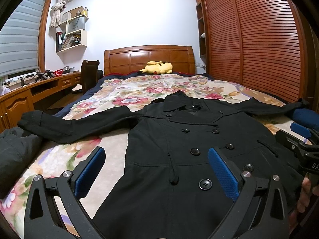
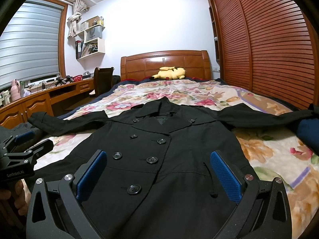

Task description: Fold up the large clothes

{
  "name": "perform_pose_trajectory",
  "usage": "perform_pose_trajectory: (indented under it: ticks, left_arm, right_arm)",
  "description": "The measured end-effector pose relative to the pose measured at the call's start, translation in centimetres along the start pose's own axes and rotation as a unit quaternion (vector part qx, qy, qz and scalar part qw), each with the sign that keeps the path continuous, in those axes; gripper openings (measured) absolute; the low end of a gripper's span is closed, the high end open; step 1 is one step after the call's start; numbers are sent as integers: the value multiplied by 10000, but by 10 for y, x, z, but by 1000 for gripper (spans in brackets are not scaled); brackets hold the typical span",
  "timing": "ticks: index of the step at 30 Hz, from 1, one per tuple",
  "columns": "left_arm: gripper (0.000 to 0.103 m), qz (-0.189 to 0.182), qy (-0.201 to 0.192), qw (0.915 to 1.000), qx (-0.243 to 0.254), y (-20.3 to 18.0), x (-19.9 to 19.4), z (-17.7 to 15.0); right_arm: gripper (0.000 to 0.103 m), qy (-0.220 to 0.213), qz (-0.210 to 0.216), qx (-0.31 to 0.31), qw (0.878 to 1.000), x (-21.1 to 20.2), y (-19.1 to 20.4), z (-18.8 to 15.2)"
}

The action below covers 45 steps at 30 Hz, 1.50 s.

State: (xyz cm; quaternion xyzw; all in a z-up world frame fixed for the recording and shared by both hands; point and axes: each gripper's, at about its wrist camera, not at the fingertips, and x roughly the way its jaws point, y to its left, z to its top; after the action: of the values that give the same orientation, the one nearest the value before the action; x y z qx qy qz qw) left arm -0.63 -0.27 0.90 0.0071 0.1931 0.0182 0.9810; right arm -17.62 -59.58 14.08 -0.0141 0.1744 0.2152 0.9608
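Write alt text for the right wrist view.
A black double-breasted coat lies face up, buttoned, sleeves spread, on a floral bedspread. The open right gripper hovers over its lower front; the left gripper shows at the left edge. A yellow plush toy sits by the headboard.

A home bedroom: wooden headboard [image 1: 149, 59] at 12 o'clock, floral bedspread [image 1: 139, 91], louvred wardrobe doors [image 1: 253, 39] at 2 o'clock.

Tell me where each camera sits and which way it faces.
Left wrist: on the left gripper, at the bed's foot, facing the headboard over the black coat; the right gripper and a hand show at right.
Right wrist: on the right gripper, same direction; the left gripper shows at left.
Shared: coat, headboard, yellow plush.
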Motion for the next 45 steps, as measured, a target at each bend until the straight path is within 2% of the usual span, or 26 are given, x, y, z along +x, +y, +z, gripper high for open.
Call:
perform_pose_trajectory:
  ticks: [33, 45]
  left_arm:
    - [103, 0, -14, 10000, -80, 10, 2, -4]
    - [103, 522, 151, 9984, -131, 59, 4, -2]
  right_arm:
    - [103, 6, 131, -97, 9999, 1, 4, 0]
    - [103, 92, 712, -223, 9972, 14, 15, 9]
